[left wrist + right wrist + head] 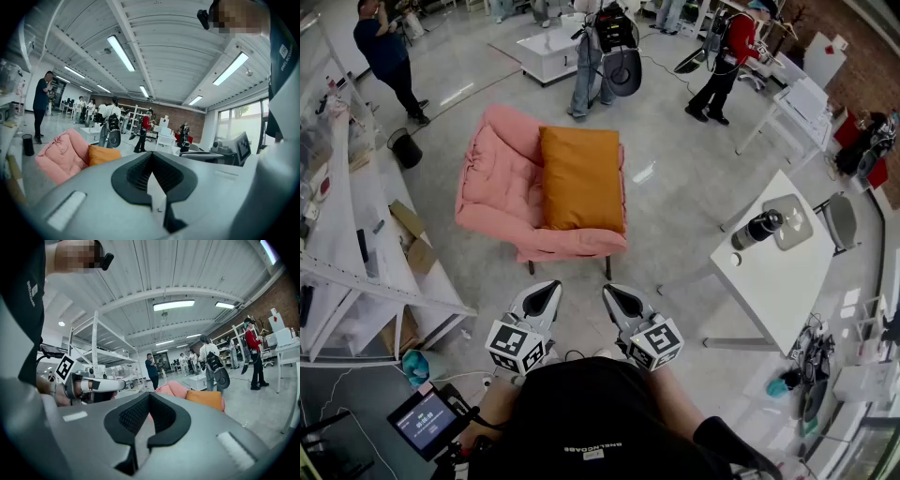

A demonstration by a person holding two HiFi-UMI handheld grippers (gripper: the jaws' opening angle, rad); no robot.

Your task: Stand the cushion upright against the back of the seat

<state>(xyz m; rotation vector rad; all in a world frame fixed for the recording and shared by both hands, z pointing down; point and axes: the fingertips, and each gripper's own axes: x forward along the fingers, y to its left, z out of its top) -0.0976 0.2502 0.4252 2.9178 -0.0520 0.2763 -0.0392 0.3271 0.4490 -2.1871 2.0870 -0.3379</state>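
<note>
An orange cushion [581, 177] lies flat on the seat of a pink padded armchair [502, 178] in the middle of the floor. It shows as an orange edge in the left gripper view [102, 154] and the right gripper view [205, 399]. Both grippers are held close to my body, well short of the chair. My left gripper [551, 290] is shut with nothing in it. My right gripper [609, 292] is shut and empty as well. Their jaws meet in a closed line in both gripper views.
A white table [783, 272] with a dark bottle [757, 229] stands to the right. White shelving [342, 234] with boxes lines the left. A black bin [405, 148] sits beside the chair. Several people [727, 56] stand at the far end near a low white table [551, 52].
</note>
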